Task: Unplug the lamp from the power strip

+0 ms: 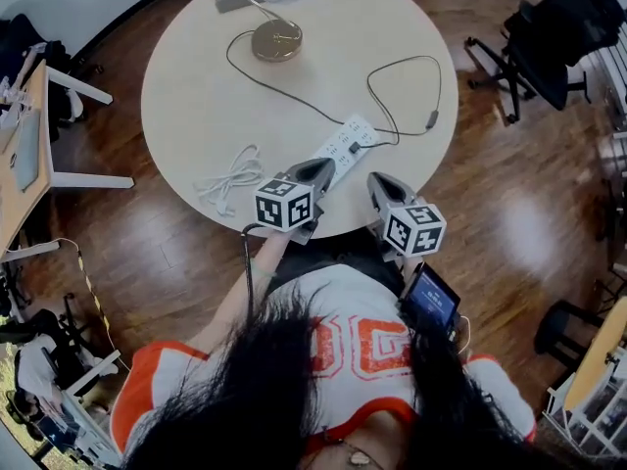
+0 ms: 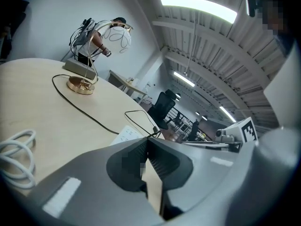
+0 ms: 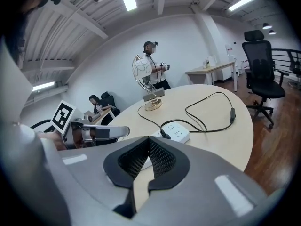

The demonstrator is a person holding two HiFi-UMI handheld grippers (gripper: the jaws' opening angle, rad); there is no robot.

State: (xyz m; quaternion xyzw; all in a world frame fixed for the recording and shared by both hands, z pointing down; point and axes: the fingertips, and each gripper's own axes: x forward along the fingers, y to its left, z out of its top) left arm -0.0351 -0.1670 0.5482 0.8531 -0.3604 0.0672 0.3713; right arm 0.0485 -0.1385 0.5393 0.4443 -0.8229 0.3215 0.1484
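Head view, power strip point(image 1: 345, 145): laid near the table's point(image 1: 186, 116) front edge, its near end met by the tip of the left hand-held gripper point(image 1: 321, 169); the right hand-held gripper point(image 1: 378, 182) is held just beside it.
Head view, lamp point(image 1: 277, 37): stood at the far edge, shade cut off; plug point(image 1: 354, 149) seated in the strip.
Left gripper view, jaws: pressed together, empty; the strip is mostly hidden behind them.
Right gripper view, jaws: pressed together, empty; strip and plug are seen just beyond.

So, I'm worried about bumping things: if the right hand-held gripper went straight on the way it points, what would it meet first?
Probably the white power strip, near the end with the black plug; the shut right hand-held gripper aims about there. Depth is unclear, so possibly the table first.
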